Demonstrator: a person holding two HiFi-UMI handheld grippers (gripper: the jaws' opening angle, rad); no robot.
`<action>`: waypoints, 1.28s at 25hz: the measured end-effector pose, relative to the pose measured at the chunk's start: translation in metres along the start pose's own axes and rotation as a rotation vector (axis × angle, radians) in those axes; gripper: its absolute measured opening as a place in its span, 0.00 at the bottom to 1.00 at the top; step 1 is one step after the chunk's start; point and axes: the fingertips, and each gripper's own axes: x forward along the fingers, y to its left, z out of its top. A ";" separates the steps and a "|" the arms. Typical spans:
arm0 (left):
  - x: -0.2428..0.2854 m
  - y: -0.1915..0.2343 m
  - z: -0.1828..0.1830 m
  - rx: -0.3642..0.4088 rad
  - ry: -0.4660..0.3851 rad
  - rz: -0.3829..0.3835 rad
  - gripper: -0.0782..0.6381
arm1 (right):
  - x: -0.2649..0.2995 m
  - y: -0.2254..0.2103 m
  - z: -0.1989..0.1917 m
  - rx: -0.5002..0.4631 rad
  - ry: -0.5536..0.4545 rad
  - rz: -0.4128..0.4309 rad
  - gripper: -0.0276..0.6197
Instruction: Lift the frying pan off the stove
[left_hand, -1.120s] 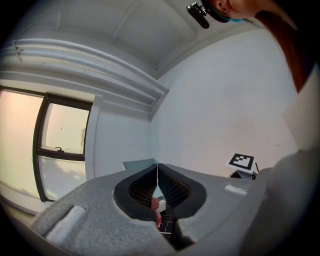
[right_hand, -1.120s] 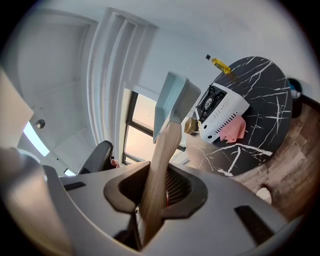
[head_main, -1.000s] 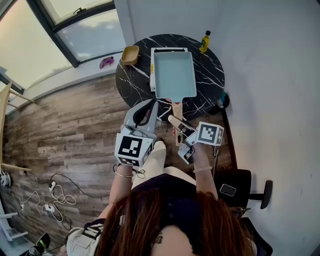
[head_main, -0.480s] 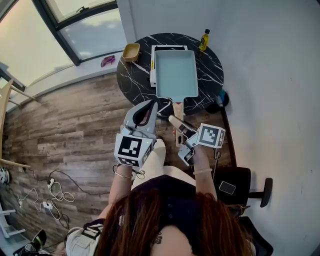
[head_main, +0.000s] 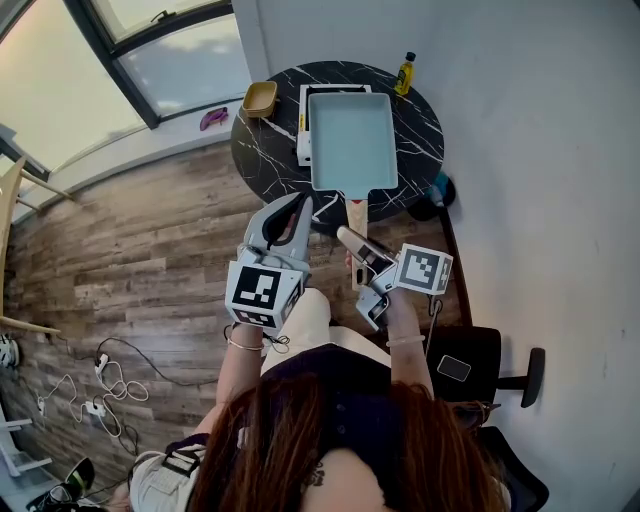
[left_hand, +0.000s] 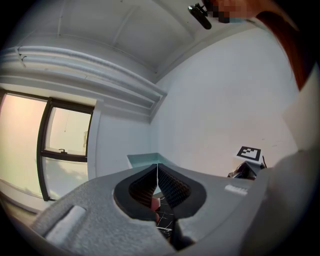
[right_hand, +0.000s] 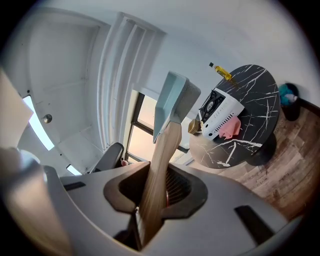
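Observation:
The light teal rectangular frying pan (head_main: 352, 140) hangs in the air over the white portable stove (head_main: 303, 128) on the round black marble table (head_main: 268, 165). Its wooden handle (head_main: 356, 214) runs back into my right gripper (head_main: 347, 240), which is shut on it. In the right gripper view the handle (right_hand: 161, 165) stands between the jaws of that gripper (right_hand: 155, 196), the pan (right_hand: 172, 102) is above them, and the stove (right_hand: 220, 114) sits bare on the table. My left gripper (head_main: 296, 206) hovers left of the handle, near the table's front edge, shut and empty; its tips (left_hand: 158, 170) meet.
A yellow bottle (head_main: 403, 73) stands at the table's far right, a tan bowl (head_main: 260, 98) at its far left, and a pink cloth (right_hand: 231, 127) beside the stove. A black chair (head_main: 492, 365) bearing a phone (head_main: 453, 368) is right of the person. Cables (head_main: 112, 400) lie on the wood floor.
The pan, held by the right gripper, has shifted a little to the right over the table, so more of the stove's left side shows. The left gripper drifted slightly with it.

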 end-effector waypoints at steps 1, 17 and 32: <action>0.000 0.000 0.001 0.001 -0.002 0.000 0.13 | 0.000 0.001 -0.001 -0.001 0.000 0.002 0.18; -0.016 0.002 0.008 -0.003 0.006 0.004 0.13 | -0.012 0.025 -0.011 -0.006 -0.019 0.014 0.18; -0.057 -0.014 0.014 -0.015 0.004 -0.011 0.13 | -0.035 0.057 -0.042 -0.010 -0.028 0.002 0.18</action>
